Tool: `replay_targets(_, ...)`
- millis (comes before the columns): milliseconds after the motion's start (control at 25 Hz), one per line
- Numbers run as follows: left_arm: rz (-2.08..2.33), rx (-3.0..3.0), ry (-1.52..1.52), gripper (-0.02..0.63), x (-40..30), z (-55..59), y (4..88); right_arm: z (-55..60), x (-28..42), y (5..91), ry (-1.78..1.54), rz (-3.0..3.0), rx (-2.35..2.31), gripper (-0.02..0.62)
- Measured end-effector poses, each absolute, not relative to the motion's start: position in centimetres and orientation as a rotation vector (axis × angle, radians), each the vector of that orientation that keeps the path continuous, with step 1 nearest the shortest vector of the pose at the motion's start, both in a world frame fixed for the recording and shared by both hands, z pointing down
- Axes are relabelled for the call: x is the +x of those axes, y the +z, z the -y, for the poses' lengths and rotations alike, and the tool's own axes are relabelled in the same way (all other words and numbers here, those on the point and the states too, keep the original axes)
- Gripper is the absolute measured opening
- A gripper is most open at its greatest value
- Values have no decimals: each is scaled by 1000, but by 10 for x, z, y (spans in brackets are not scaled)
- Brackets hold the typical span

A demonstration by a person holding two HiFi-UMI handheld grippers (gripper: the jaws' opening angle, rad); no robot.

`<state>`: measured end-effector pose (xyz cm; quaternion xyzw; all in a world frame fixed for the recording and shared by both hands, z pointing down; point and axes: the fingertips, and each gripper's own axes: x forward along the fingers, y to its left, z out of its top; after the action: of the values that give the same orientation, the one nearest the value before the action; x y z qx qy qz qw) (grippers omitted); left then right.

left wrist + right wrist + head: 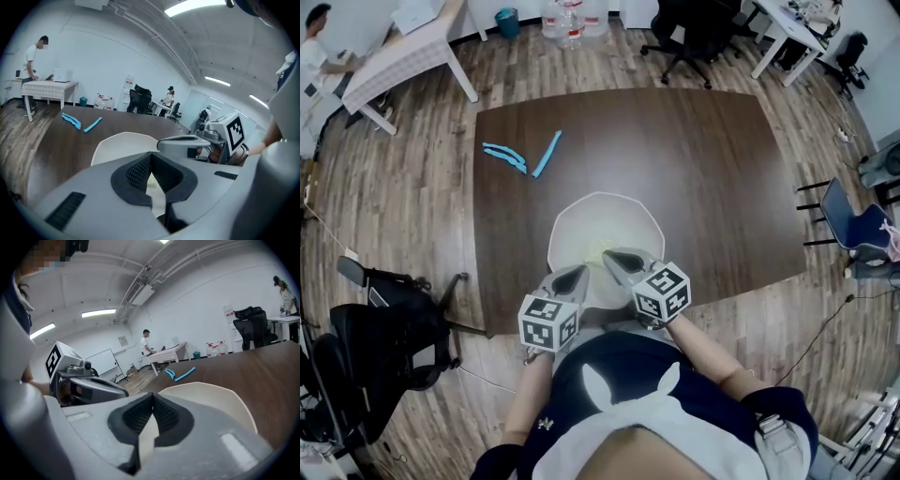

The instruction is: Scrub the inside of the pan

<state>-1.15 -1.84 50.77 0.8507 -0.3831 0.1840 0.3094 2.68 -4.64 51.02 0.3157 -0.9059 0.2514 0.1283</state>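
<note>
Dark surface (pixel 712 169) carries white pan (pixel 600 220); left claw (pixel 578 273) and right claw (pixel 611 256) both closed, empty, seemingly over its near edge.

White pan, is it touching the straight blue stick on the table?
Apart. The head view shows the white pan and the blue stick separated by a strip of bare brown table.
</note>
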Motion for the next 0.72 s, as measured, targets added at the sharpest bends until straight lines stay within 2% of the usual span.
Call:
replay_targets(520,928,2307,458,5,18,20,494,30,36,489,627,2641,1020,-2)
replay_targets(720,914,2322,450,5,23,22,486,34,43,485,696,2635,1050,-2)
